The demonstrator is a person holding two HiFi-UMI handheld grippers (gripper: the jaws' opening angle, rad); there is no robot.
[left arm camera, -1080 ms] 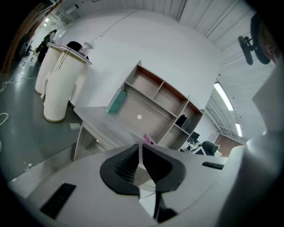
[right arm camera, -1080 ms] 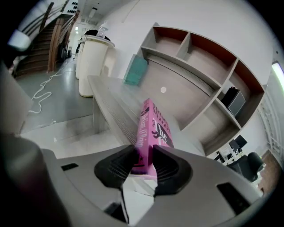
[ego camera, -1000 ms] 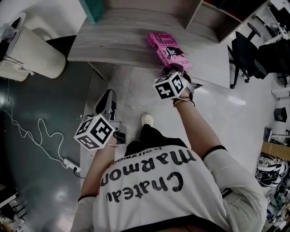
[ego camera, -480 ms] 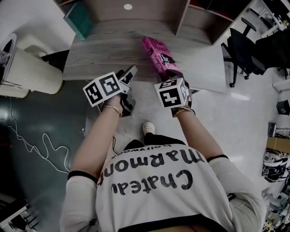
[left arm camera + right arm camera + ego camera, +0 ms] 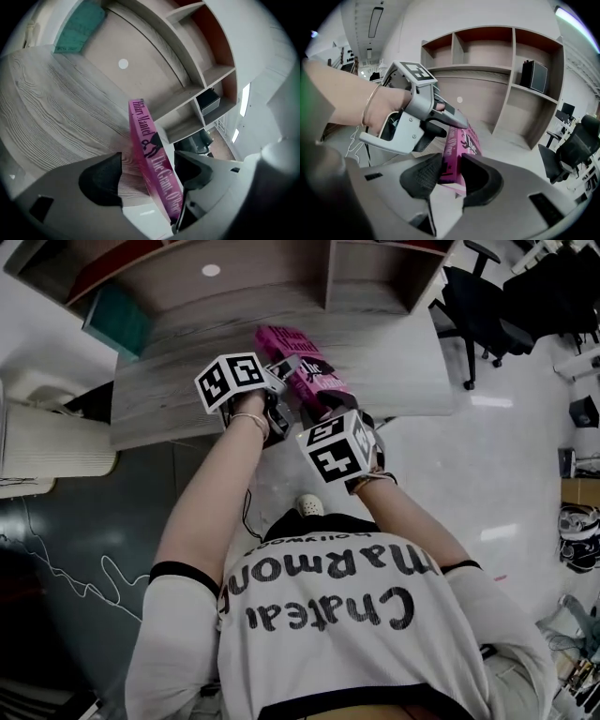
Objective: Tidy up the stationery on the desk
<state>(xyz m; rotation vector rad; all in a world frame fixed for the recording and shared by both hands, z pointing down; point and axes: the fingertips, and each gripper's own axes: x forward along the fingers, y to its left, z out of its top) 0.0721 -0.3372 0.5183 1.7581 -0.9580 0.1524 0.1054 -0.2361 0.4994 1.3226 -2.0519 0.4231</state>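
A pink book [image 5: 292, 364] stands on its long edge at the front of the wooden desk [image 5: 169, 399], spine up. My right gripper [image 5: 323, 407] is shut on the book's near end [image 5: 461, 140], its pads pressing both covers. My left gripper [image 5: 281, 371] straddles the spine [image 5: 150, 154] from the left; its jaws have just been opening and now stand wide. The book lies between them with a gap on each side. In the right gripper view the left gripper [image 5: 417, 117] sits just beyond my right gripper [image 5: 451, 164]. The left gripper [image 5: 149, 161] frames the book.
A teal book [image 5: 117, 322] leans at the desk's back left. A shelf unit [image 5: 375, 277] rises behind the desk, with a black box [image 5: 534, 75] in one compartment. A black office chair [image 5: 478, 306] stands to the right, a white cabinet [image 5: 47, 446] to the left.
My left gripper rose from beside the person's leg to the desk, swung right to the book, and its jaws opened. The book went from lying flat to standing on edge.
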